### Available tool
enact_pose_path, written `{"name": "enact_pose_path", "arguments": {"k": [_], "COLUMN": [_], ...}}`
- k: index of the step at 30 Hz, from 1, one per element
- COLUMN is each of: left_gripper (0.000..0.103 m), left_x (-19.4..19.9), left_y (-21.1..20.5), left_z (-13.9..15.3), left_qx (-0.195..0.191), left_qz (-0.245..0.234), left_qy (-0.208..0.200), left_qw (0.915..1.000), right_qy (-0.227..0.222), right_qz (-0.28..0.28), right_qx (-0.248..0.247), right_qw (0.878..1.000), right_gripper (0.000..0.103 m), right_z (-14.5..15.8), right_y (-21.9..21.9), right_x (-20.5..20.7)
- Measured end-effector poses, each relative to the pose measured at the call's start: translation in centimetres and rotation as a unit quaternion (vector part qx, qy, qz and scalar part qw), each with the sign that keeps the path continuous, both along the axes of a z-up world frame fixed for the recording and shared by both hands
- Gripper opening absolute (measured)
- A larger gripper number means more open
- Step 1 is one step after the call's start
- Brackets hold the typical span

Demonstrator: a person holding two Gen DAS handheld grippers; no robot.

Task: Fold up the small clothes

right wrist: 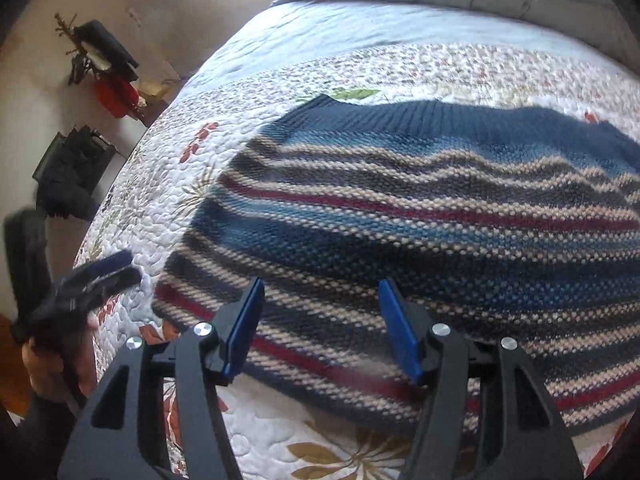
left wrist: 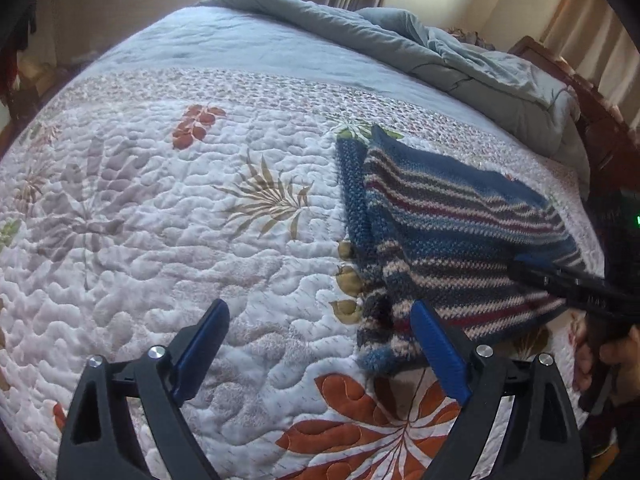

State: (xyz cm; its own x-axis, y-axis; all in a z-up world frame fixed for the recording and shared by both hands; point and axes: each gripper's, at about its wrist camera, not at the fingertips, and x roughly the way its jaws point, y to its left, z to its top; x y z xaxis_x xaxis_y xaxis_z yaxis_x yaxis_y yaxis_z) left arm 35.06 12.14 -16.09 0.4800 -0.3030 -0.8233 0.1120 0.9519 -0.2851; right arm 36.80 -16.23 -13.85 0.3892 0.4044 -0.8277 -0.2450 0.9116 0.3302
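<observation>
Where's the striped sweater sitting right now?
The striped knit sweater lies on the floral quilt, right of centre in the left wrist view, with the grey comforter bunched beyond it.

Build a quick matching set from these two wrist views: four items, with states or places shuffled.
Items:
1. left gripper
2. right gripper
3. striped knit sweater
4. grey-blue comforter

States/places:
A. bunched along the far side of the bed
B. jaws open, over the sweater's striped body
C. lying on the floral quilt, partly folded
D. jaws wide open, mostly over bare quilt, at the sweater's edge

Pairs: 1-D, 2-B, 3-C, 4-A
</observation>
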Motion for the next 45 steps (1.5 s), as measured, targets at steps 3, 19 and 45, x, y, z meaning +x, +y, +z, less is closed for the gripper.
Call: {"name": "enact_pose_path", "arguments": {"k": [3,19,45], "left_gripper": [0.093,0.093,0.098], "left_x": [2.3,2.2,13.8], "left_y": [1.7,-6.6,-5.0], "left_z": [-0.3,3.7,-0.6], "left_qx": [-0.066,0.168,-0.051], "left_qz": [0.012,-0.034,-0.115], "left_qy": [0.035,-0.074,0.079], "left_qw": [0.9971,0.9824,0.9889], "right_qy": [-0.011,-0.026,-0.218], "right_qz": [0.015,0.061,0.169], "right_qx": [0.002,-0.003,-0.33], "right_qw": [1.0,0.998,0.903], "right_gripper": [0.06,0.068,0.081], "right_z": [0.7,1.0,-2.5], "right_y": [0.9,4.0,13.9], "right_x": [-1.1,-7.6,-10.6]}}
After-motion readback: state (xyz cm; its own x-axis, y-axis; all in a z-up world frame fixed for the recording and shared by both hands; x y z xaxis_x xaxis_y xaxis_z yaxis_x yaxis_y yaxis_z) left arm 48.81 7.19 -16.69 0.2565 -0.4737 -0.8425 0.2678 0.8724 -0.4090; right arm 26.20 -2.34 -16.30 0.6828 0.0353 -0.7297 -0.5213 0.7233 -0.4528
